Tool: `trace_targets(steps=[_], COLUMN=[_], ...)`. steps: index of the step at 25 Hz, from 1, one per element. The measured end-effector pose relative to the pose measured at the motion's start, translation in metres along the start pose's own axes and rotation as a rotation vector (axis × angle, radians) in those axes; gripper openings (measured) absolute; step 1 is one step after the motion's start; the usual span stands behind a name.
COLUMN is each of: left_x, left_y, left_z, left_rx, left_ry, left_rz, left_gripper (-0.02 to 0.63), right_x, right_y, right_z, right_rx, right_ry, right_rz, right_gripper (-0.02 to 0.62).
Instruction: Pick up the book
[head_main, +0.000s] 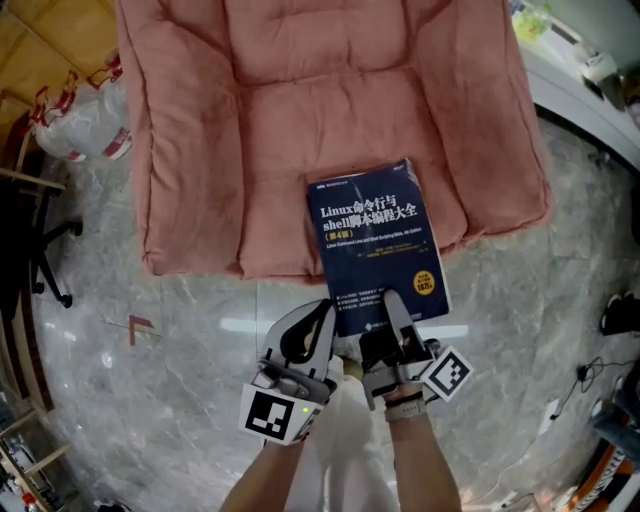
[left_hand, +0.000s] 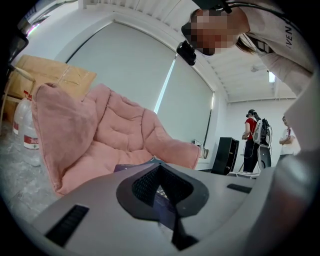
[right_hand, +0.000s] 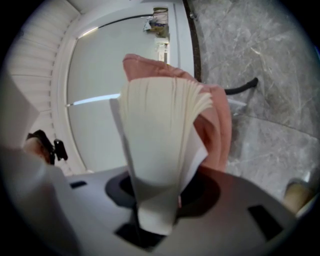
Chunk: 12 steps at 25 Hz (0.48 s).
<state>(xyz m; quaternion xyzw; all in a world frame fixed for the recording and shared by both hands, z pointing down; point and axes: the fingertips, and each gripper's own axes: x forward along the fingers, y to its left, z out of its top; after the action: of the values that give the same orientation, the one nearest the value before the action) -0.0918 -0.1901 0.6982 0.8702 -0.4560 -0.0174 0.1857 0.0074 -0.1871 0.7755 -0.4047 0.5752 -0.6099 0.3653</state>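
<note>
Step in hand: start of the lift, grasp already made (my judgement). The thick dark-blue paperback book with white title lettering (head_main: 375, 245) lies face up. Its far half rests on the front edge of the quilted pink fabric cushion seat (head_main: 250, 120), and its near end juts out over the grey marbled stone floor (head_main: 180, 380) toward the person. The right gripper (head_main: 392, 310) is clamped on that near edge; in the right gripper view the fanned cream page edges (right_hand: 160, 130) run straight down into the pinch, so the jaws stand part-way in, stopped by the book's thickness. The left gripper (head_main: 322, 318) sits at the near-left corner. In the left gripper view its jaws stand narrow with a bluish strip of cover between the pads, which I read as a second, shallower grip on the same book. Next move calls for raising both grippers together and level so that the far half clears the cushion. The pages are splaying, so the right-hand grip looks like the load-bearing one, and the book may sag or hinge open if the two hands drift apart. Count: one book; one pink cushion seat; two grippers, both engaged; one white plastic bag with red trim (head_main: 80, 125) on the floor left of the cushion. At least two bystanders (left_hand: 252, 140) stand far off in the left gripper view, too small to count surely.
</note>
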Motion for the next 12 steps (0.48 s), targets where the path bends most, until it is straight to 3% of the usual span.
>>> trace_targets(steps=[12], left_x=[0.005], left_y=[-0.003], left_z=[0.053], left_rx=[0.048], left_ry=[-0.051], left_rz=[0.007], left_gripper=[0.016], right_x=[0.002], right_y=[0.056], right_z=[0.007], right_rx=[-0.014], right_ry=[0.022], right_rz=[0.068], right_gripper=[0.175])
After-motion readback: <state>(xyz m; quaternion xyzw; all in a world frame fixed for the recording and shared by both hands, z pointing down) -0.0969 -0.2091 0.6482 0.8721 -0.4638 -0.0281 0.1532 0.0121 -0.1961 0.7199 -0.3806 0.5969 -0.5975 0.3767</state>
